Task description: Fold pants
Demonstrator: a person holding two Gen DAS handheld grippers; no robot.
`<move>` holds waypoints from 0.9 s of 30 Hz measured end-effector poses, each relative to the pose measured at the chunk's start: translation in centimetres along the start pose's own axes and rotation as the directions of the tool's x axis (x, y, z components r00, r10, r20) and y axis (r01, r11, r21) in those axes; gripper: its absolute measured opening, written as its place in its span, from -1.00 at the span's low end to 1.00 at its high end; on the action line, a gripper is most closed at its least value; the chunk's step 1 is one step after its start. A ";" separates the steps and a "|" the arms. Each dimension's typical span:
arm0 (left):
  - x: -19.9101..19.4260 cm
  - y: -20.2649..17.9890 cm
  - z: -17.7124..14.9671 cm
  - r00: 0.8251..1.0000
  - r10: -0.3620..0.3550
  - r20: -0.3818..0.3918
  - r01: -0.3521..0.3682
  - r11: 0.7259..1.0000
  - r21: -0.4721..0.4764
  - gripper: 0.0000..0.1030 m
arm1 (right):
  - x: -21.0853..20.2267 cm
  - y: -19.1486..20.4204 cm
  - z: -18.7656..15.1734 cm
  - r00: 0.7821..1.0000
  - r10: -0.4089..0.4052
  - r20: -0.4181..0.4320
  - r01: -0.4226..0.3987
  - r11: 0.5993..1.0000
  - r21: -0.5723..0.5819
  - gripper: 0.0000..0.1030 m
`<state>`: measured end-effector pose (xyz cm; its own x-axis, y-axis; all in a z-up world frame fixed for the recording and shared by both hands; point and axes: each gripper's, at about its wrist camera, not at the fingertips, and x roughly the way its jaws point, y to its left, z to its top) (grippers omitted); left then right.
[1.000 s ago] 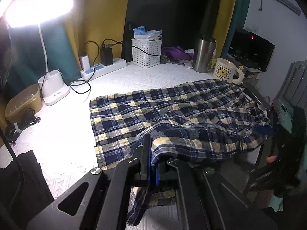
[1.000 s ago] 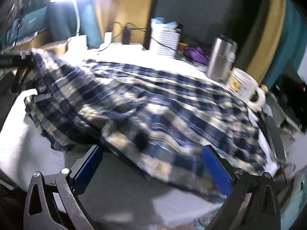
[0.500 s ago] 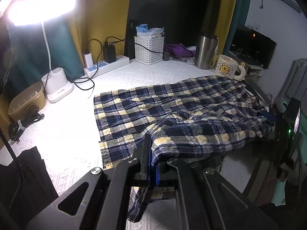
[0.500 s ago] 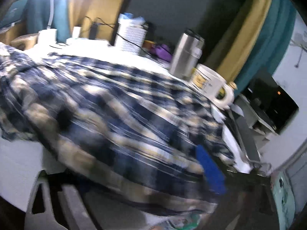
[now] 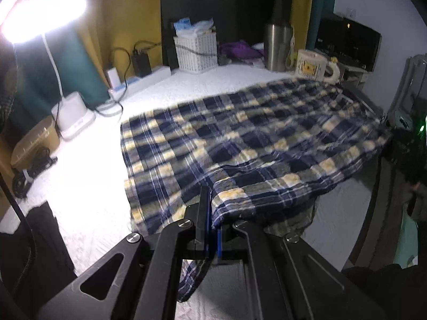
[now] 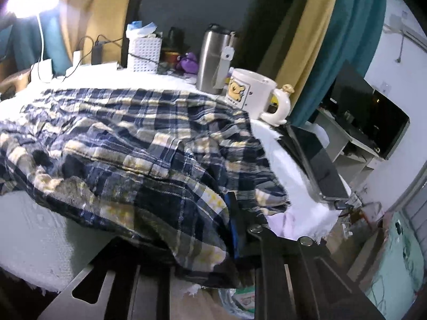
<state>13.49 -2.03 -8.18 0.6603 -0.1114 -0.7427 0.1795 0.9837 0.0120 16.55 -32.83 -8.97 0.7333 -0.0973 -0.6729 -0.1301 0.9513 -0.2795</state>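
Blue, yellow and white plaid pants [image 5: 240, 133] lie spread over the white tablecloth [image 5: 88, 186]. My left gripper [image 5: 212, 213] is shut on a folded near edge of the cloth, and a strip of fabric hangs below its fingers. At the other end, my right gripper [image 6: 229, 226] sits at the near right corner of the pants [image 6: 133, 138]. Its jaws are closing, with bunched fabric pinched against the blue pad [image 6: 234, 229]. The cloth hides its left finger.
A lit desk lamp [image 5: 40, 8], power strip [image 5: 138, 81], white basket [image 5: 196, 50], steel tumbler [image 5: 277, 45] and bear mug [image 5: 312, 65] line the back. A black slab [image 6: 320, 165] lies at the table's right edge. A dark garment [image 5: 34, 240] sits near left.
My right gripper slid right along the near edge of the pants and went from wide open to closed around the fabric. The left gripper kept its hold and sank a little.
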 end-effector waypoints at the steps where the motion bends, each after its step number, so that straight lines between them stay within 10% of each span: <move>1: 0.4 -0.1 -0.5 1.000 -0.002 -0.011 0.002 1.000 -0.004 -0.94 | -0.2 -0.2 0.1 1.000 0.004 0.001 -0.004 1.000 0.005 -0.61; 9: 2.7 -0.3 -2.8 0.998 0.030 -0.064 -0.029 0.999 0.016 -0.93 | -1.6 -0.4 1.0 0.999 0.020 0.031 -0.021 1.000 0.011 -0.61; 27: -8.3 -1.6 -1.5 0.980 0.018 0.199 -0.021 1.000 0.012 -0.95 | -7.8 -2.7 2.1 0.987 -0.001 0.163 -0.016 0.994 0.108 -0.62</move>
<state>6.62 -2.44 -3.08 0.7952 -0.1191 -0.5946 0.1741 0.9841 0.0357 12.56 -34.01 -1.58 0.8325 -0.0497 -0.5519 -0.0693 0.9788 -0.1927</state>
